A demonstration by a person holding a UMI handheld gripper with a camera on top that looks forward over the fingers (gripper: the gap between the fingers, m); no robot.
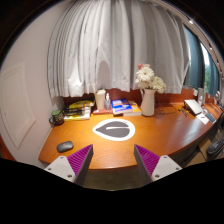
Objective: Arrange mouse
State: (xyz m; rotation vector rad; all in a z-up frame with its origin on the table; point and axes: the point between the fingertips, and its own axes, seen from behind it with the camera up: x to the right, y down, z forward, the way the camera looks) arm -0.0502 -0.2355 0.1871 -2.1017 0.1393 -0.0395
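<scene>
Mouse (65,146) sits on the wooden surface (150,133), left of a round white mat (116,128) carrying a dark object. Beyond the mat stands a vase of flowers (148,97). Tongs (113,160) hang spread and empty, near the mouse.

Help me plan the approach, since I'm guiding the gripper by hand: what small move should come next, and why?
Probably swing toward the mouse and move closer. It lies on the wooden desk, off to one side ahead of the fingers, away from the mouse pad at the desk's middle. The gripper is open, holds nothing, and is not lined up with the mouse.
</scene>
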